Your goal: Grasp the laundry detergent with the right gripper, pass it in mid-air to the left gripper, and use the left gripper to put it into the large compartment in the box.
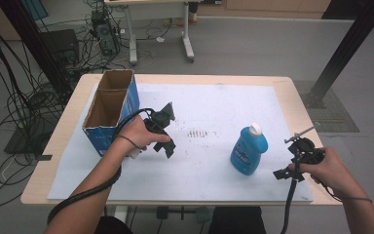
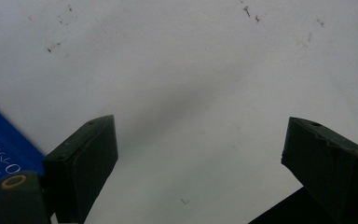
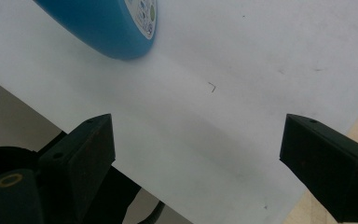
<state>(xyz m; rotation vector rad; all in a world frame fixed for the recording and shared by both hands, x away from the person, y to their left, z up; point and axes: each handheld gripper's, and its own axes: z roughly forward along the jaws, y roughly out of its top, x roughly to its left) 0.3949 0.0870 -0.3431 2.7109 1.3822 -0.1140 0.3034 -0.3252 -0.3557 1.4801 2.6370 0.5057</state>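
Standing upright on the white sheet [image 1: 209,161] that covers the tabletop [image 1: 292,97], the blue bottle [image 1: 249,150] with its white cap is on the right part of the surface, toward the near edge. The right gripper [image 1: 292,158] is just beside the bottle, on its right side, and does not touch it. Its fingers [image 3: 86,154] are spread wide and there is nothing between them; in the right gripper view, the rounded blue body of the bottle [image 3: 107,25] is at the top left, apart from both fingers, and below them is the bare white sheet [image 3: 242,93] with its near edge.

The left gripper [image 1: 164,130] is held above the sheet at the left of the middle, close to the open cardboard box [image 1: 111,108], which has blue outer walls and two compartments. Its fingers [image 2: 81,161] are also wide apart and hold nothing. In the left gripper view a blue corner of the box [image 2: 2,149] is at the left edge, beside the left finger. Some small dark marks [image 1: 198,132] are on the sheet between the two grippers.
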